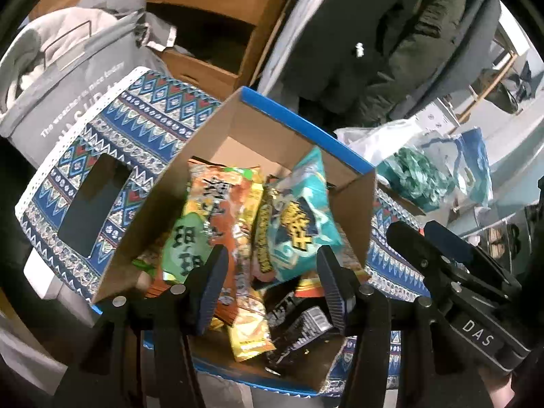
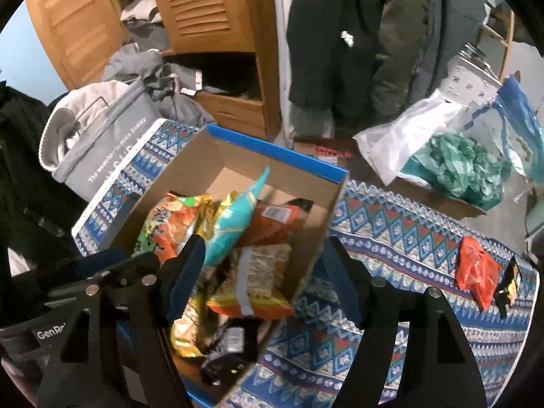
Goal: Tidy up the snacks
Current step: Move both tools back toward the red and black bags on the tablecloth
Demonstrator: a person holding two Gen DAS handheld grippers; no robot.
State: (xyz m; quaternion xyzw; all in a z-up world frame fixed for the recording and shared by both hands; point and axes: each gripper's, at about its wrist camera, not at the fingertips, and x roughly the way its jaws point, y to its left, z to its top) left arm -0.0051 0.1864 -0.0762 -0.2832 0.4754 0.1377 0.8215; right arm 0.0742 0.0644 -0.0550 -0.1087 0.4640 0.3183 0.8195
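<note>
One red packet [image 2: 477, 273] is seen on the patterned cloth [image 2: 391, 238] only in the right wrist view. One cardboard box [image 1: 238, 129] of snacks is shown below both grippers, left [image 1: 268, 278] and right [image 2: 261, 272], each spread apart, empty.

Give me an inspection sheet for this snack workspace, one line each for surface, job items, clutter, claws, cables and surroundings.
Surface: patterned blue cloth covers the table.
Job's things: open cardboard box holds many snack packets, including a teal bag and an orange bag; a red packet and a small dark packet lie outside on the cloth.
Clutter: plastic bags at the far right.
Claws: left claw open above the box, holding nothing; right claw open over the box's right wall, holding nothing.
Cables: nothing seen.
Surroundings: grey laundry bag, wooden louvred cabinet, hanging dark coats.
</note>
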